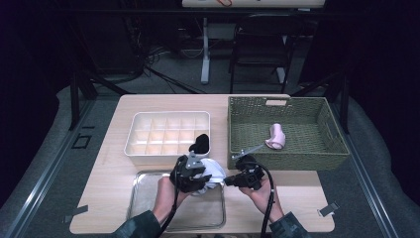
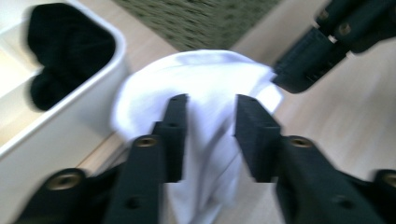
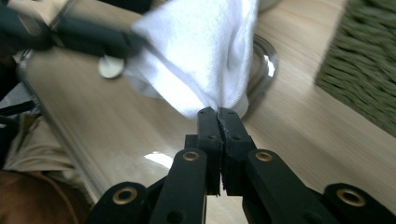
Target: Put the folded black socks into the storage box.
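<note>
Cloth: white cloth [image 1: 210, 171] bunched up between the two grippers, just in front of the white divided box [image 1: 148, 135]; in the high view it hangs over the far right corner of the metal tray [image 1: 148, 208].
Left gripper: left gripper [image 2: 210, 135] with its jaws standing partly apart, the cloth [image 2: 205, 84] running between them (the pads do not look pressed on it; there is a clear gap each side). In the high view this gripper [image 1: 190, 173] sits just in front of the box's right end.
Right gripper: right gripper [image 3: 218, 116] with jaws closed tight on a corner of the cloth [image 3: 201, 51], pinching it at the tips. In the high view it [image 1: 233, 179] lies to the right of the cloth, in front of the box and near the basket's front wall.
Box: white, split into many small compartments, on the wooden table [image 1: 114, 168]; a black sock [image 1: 201, 144] sits in its near right corner compartment.
Basket: green woven basket [image 1: 327, 153] just right of the box, holding a pink item [image 1: 276, 136] (too small to tell what it is).
Tray: shallow metal tray in front of the box, at the table's near edge.
Hands: the person's two hands come in from the near edge, each holding a gripper.
</note>
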{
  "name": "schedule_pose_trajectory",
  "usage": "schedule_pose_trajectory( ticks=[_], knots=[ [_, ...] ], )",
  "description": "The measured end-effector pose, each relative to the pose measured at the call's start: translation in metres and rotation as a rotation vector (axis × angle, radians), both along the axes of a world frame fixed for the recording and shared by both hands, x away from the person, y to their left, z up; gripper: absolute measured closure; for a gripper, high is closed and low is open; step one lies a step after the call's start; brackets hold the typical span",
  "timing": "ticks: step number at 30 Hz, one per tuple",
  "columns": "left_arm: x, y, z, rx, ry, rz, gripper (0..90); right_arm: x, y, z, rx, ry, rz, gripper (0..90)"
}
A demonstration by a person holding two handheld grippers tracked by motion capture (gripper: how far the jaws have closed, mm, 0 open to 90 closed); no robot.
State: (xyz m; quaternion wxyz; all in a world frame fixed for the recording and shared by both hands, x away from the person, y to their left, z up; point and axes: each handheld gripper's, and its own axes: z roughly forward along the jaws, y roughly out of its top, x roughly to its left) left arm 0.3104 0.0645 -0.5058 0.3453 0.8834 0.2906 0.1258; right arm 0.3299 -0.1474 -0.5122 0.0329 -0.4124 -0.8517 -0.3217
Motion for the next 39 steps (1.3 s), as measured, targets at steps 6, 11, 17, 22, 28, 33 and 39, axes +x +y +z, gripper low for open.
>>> schedule_pose_trajectory(
  ticks=[6, 11, 17, 22, 28, 33, 39],
  knots=[
    [-0.007, -0.015, 0.001, 0.111, -0.049, -0.056, 40.3, -0.005, 0.005, 0.013, 0.029, -0.053, 0.017, 89.9],
    [-0.003, -0.01, -0.004, 0.113, -0.051, -0.041, 69.4, -0.005, 0.008, 0.014, 0.057, -0.052, 0.042, 89.5],
    [0.002, 0.006, 0.0, 0.018, -0.059, 0.044, 83.1, -0.001, 0.003, 0.006, 0.054, -0.032, 0.034, 69.4],
    [0.004, 0.017, 0.002, -0.033, -0.047, 0.079, 83.5, 0.0, 0.02, -0.006, 0.004, -0.044, 0.082, 45.3],
    [0.003, 0.019, 0.002, -0.055, -0.049, 0.083, 83.3, 0.01, 0.045, -0.019, -0.051, -0.035, 0.109, 46.9],
    [0.002, 0.021, 0.001, -0.058, -0.054, 0.082, 82.4, 0.014, 0.052, -0.027, -0.068, -0.008, 0.114, 70.7],
    [0.0, 0.03, 0.005, -0.075, -0.066, 0.093, 81.7, 0.011, 0.048, -0.024, -0.083, -0.027, 0.111, 79.7]
  ],
)
